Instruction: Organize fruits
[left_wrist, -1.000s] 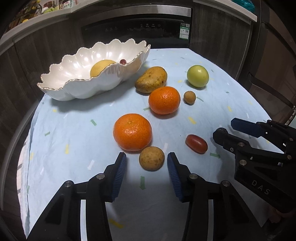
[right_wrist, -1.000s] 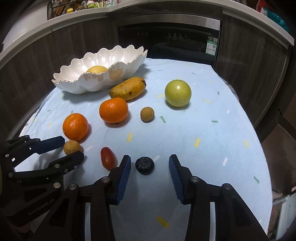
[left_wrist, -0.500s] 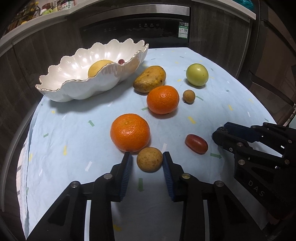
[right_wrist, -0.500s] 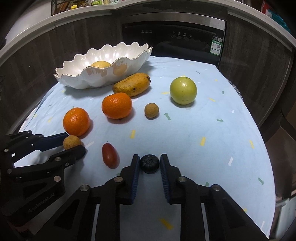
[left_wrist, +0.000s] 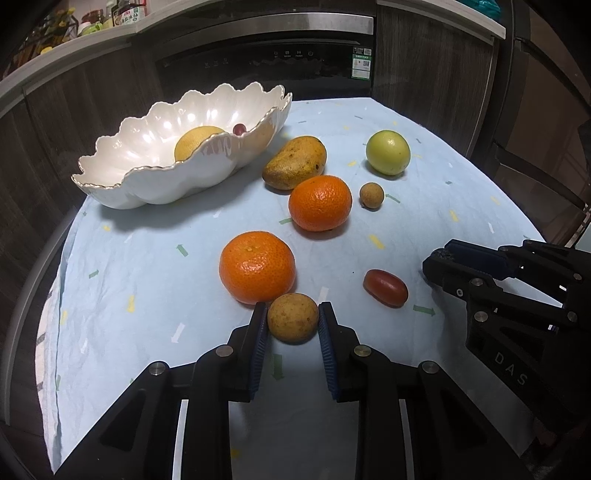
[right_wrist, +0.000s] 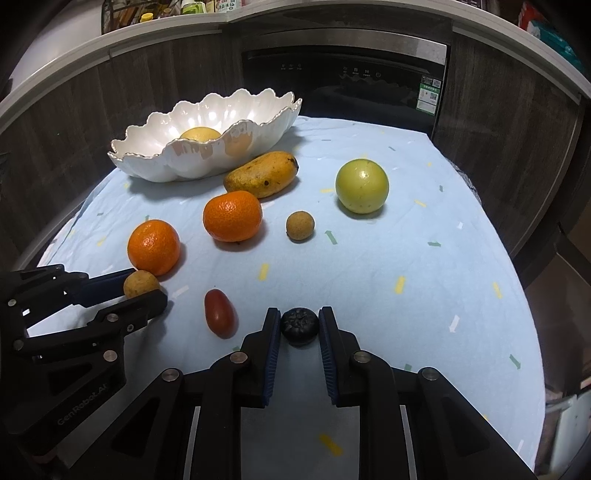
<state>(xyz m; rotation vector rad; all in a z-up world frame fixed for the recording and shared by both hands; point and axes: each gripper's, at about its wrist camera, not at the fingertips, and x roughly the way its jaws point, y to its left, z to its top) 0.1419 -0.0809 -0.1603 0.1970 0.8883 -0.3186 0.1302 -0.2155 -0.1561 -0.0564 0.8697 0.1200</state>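
Note:
My left gripper (left_wrist: 292, 318) is shut on a small brown round fruit (left_wrist: 293, 316), low over the light blue cloth; it also shows in the right wrist view (right_wrist: 140, 283). My right gripper (right_wrist: 299, 326) is shut on a small dark bumpy fruit (right_wrist: 299, 325). The white scalloped bowl (left_wrist: 155, 184) stands at the back left and holds a yellow fruit (left_wrist: 197, 142) and a small red one (left_wrist: 239, 128). Loose on the cloth lie two oranges (left_wrist: 257, 266) (left_wrist: 320, 202), a mango (left_wrist: 295, 162), a green apple (left_wrist: 388, 152), a small tan fruit (left_wrist: 371, 195) and a red oblong fruit (left_wrist: 385, 287).
The table with its blue cloth (right_wrist: 406, 258) stands in front of a dark oven (right_wrist: 347, 77) and wood cabinets. The table edge drops off at the right. A shelf with bottles (left_wrist: 110, 14) runs above at the back left.
Both grippers closed from open: the left onto the brown fruit, the right onto the dark fruit. Both moved slightly forward.

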